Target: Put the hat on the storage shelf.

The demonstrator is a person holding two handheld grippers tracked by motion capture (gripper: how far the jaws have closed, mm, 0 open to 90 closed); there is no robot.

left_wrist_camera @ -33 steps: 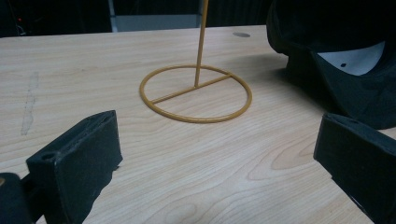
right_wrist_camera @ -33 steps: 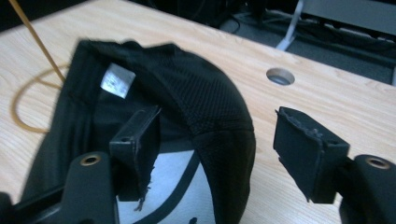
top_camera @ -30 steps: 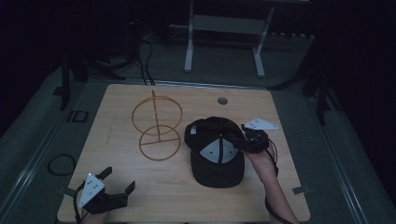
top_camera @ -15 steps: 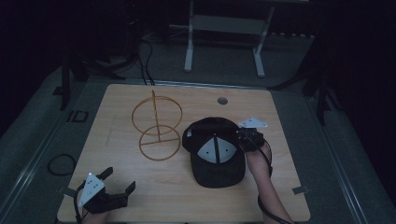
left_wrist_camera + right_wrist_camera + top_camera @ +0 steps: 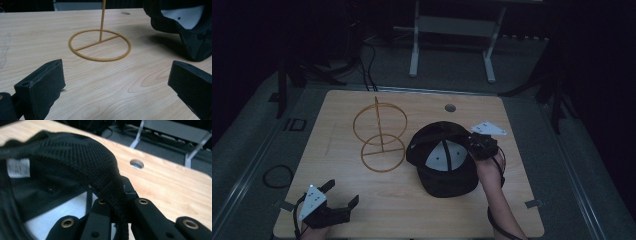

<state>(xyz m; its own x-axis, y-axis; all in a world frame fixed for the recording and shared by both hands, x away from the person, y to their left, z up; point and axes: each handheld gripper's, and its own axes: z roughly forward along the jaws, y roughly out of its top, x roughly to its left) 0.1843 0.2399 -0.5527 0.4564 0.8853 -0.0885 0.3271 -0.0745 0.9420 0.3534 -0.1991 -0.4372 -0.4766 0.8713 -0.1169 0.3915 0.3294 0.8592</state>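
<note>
A black cap (image 5: pixel 443 172) lies upside down on the wooden table (image 5: pixel 512 130), its white lining panels showing. My right gripper (image 5: pixel 473 145) is at the cap's right rim, shut on the mesh edge. In the right gripper view the rim (image 5: pixel 97 162) runs down between the closed jaws of this gripper (image 5: pixel 117 206). A gold wire stand (image 5: pixel 379 140), two rings on a post, is left of the cap. My left gripper (image 5: pixel 343 192) rests open near the front left corner. In its view this gripper (image 5: pixel 117 77) has bare wood between the jaws, the stand's base ring (image 5: pixel 100 59) ahead and the cap (image 5: pixel 192 42) at the right.
A round cable hole (image 5: pixel 450 107) is in the table near its far edge. Past the table, a metal frame (image 5: pixel 452 25) stands on the floor. A coiled cable (image 5: pixel 277 176) lies on the floor to the left. Tape marks (image 5: pixel 532 203) sit at the front corners.
My right gripper has moved in onto the cap's right rim and closed on it, and the rim has lifted slightly. The left gripper has stayed in place.
</note>
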